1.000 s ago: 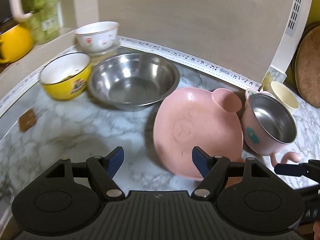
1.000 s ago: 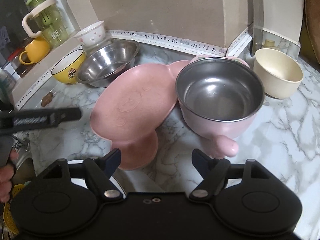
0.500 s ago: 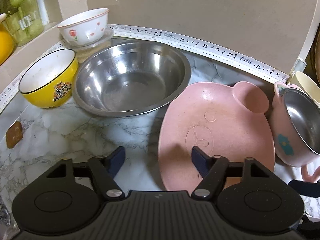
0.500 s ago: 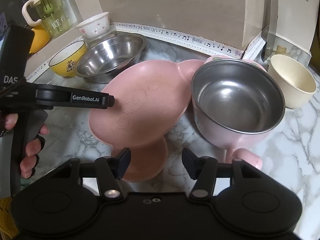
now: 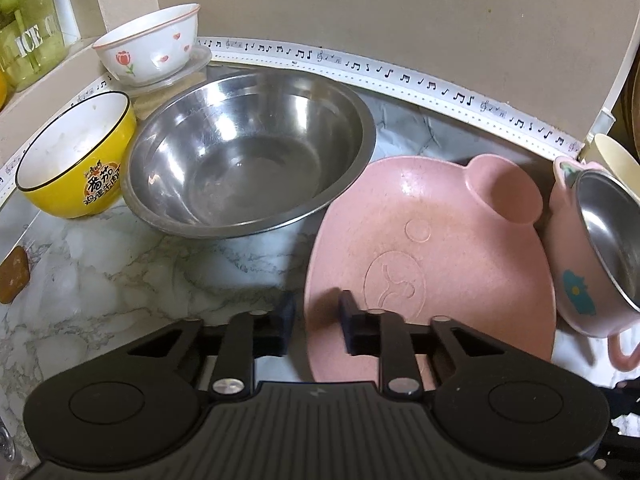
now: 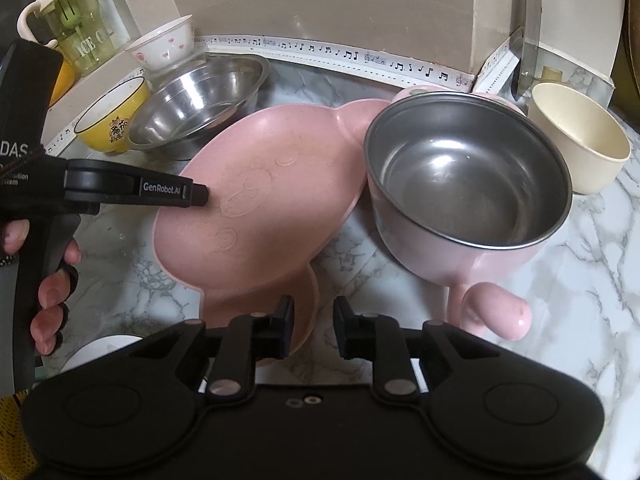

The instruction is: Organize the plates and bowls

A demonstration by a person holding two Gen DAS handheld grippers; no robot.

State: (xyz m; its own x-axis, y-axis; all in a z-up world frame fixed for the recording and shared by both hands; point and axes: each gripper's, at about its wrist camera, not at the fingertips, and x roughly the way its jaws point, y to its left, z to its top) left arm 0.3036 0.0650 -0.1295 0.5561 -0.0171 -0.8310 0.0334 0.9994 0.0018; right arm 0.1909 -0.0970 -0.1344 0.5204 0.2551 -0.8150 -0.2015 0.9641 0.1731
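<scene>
Left wrist view: left gripper (image 5: 316, 320) over the near rim of the pink pig-shaped plastic plate (image 5: 432, 256), jaws closing, the rim between them, one finger above the plate and one outside it; contact impossible to tell. Plate lying on the marble worktop (image 5: 120, 276). Large stainless steel bowl (image 5: 248, 160) toward the back wall, its rim just beside the plate. Yellow ceramic bowl (image 5: 76, 160) at the back left, touching the steel bowl. White flowered bowl (image 5: 152, 48) behind both. Pink steel-lined cup with handles (image 5: 588, 248) against the plate's right side.

Right wrist view: right gripper (image 6: 312, 328) at the plate's near ear (image 6: 306, 312), jaws closing, the ear's edge between them. Cream bowl (image 6: 580, 140) at the right rear.
</scene>
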